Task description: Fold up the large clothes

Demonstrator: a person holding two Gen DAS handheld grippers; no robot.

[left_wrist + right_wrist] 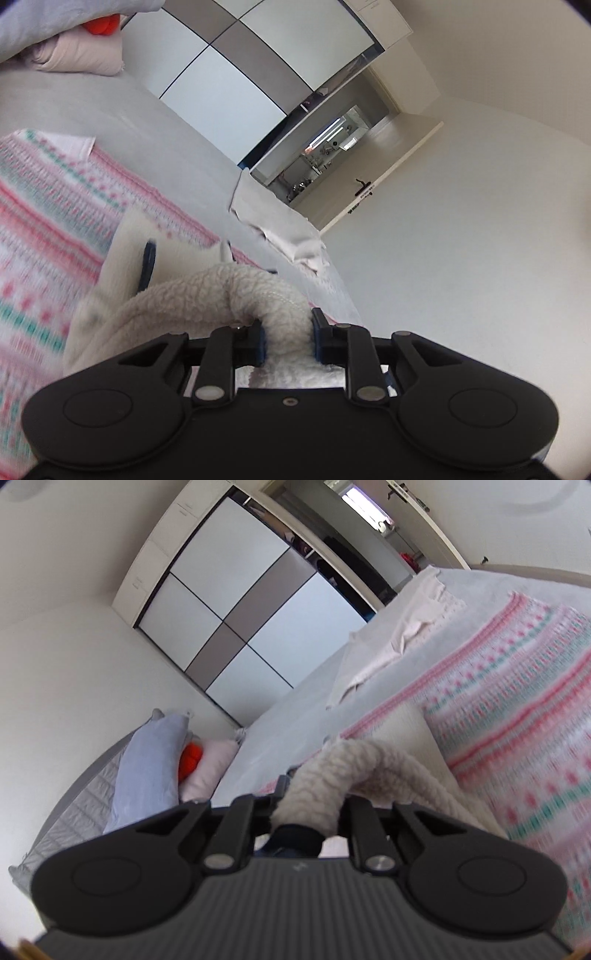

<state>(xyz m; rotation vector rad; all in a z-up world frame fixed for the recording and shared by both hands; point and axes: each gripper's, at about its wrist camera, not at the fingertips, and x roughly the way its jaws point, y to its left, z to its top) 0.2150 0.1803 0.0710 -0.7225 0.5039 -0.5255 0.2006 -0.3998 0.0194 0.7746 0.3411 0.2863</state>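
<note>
Left wrist: each hand-held gripper point(287, 338) point(308, 812) clamps fleece garment point(207, 295), fingertips hidden.

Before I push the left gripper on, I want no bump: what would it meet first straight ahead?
The left gripper, shut on the fleece garment, points across the grey bed; beyond the fleece, probably the crumpled pale cloth, though depth is unclear.

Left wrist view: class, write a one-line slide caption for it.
Left tool shut on a cream fleece garment, lifted above a pink patterned blanket on the bed.
</note>
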